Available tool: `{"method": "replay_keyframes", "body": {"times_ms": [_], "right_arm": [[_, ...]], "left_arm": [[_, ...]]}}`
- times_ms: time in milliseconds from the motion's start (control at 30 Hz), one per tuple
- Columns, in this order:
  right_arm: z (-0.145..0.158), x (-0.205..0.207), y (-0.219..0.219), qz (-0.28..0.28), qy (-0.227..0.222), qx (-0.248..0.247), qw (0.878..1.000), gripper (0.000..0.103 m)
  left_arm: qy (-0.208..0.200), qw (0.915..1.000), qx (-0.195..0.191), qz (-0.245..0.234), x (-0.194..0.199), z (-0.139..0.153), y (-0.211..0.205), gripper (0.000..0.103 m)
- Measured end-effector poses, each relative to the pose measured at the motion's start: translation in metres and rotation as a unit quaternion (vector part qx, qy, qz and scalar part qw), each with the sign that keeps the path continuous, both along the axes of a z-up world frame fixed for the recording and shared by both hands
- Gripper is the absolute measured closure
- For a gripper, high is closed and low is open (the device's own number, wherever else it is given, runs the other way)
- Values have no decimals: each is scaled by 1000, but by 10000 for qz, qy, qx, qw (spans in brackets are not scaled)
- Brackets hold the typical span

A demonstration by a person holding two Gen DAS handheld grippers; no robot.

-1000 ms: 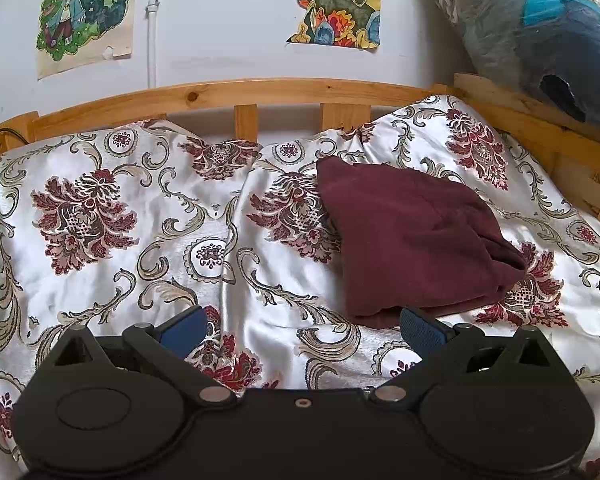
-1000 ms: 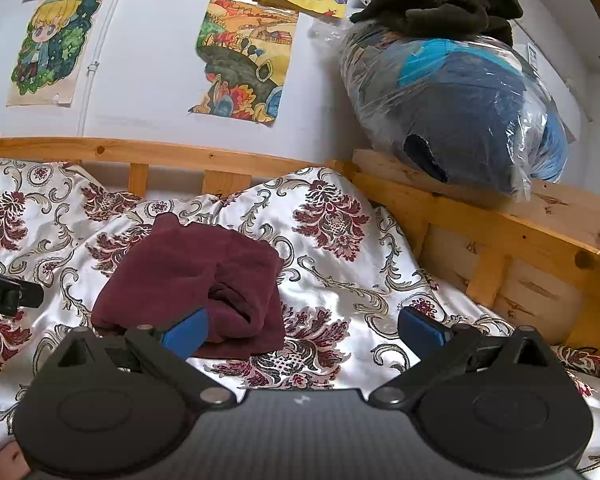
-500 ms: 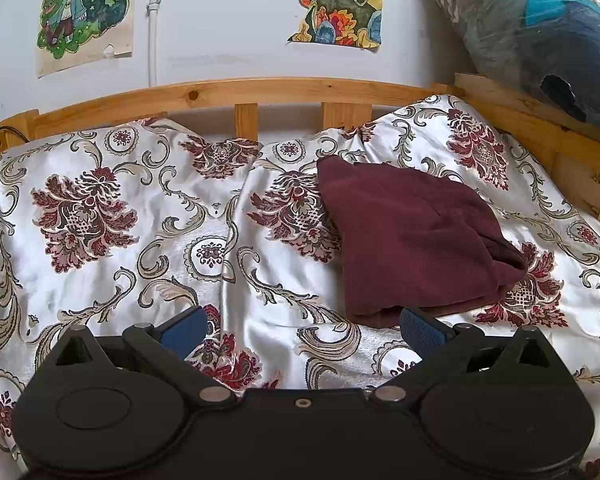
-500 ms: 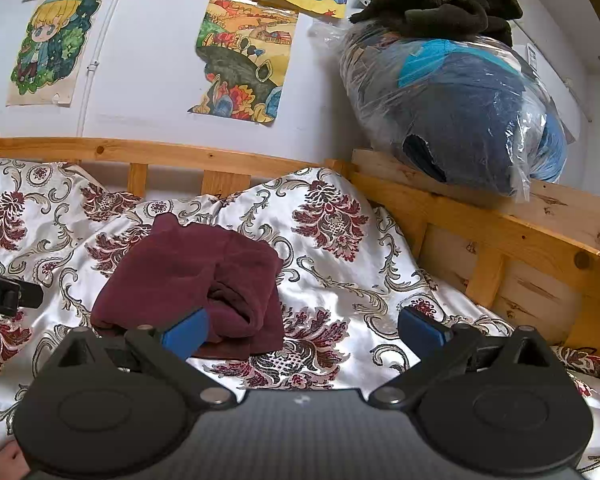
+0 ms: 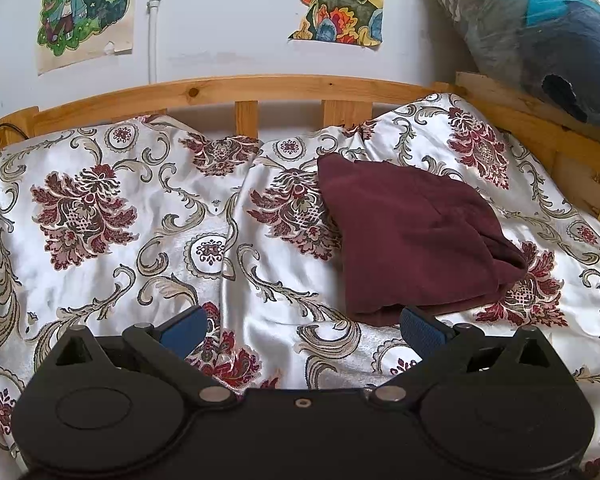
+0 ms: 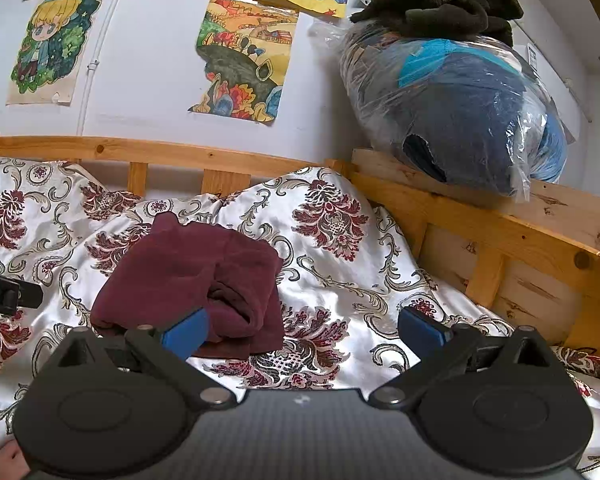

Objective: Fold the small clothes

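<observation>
A folded maroon garment (image 5: 412, 240) lies on the floral satin bedspread (image 5: 140, 216), right of centre in the left wrist view and left of centre in the right wrist view (image 6: 196, 276). My left gripper (image 5: 304, 330) is open just in front of the garment's near edge, holding nothing. My right gripper (image 6: 300, 330) is also open and empty, hovering at the garment's near right corner. Part of the left gripper's body (image 6: 4, 292) shows at the left edge of the right wrist view.
A wooden bed rail (image 5: 236, 90) runs along the back, and a wooden side board (image 6: 500, 240) stands at the right. A plastic-wrapped blue bundle (image 6: 460, 116) with dark clothing (image 6: 440, 4) on top sits on that board. Drawings hang on the wall (image 5: 220, 20).
Almost nothing differs; both views have shifted very slightly while the garment stays in place and both grippers stay open.
</observation>
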State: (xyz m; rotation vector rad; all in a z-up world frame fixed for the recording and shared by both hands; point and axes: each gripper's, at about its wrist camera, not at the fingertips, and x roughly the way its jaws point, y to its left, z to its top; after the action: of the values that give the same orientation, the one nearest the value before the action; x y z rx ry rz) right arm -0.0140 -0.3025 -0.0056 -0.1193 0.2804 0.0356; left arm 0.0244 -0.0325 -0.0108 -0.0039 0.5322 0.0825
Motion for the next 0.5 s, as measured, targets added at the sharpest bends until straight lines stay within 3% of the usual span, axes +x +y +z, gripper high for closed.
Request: {"method": "replay_keyframes", "body": {"times_ms": [500], "right_arm": [[0, 0, 0, -2, 2, -4, 10000, 0]], "left_arm": [[12, 10000, -27, 15, -1, -3, -1, 1]]}}
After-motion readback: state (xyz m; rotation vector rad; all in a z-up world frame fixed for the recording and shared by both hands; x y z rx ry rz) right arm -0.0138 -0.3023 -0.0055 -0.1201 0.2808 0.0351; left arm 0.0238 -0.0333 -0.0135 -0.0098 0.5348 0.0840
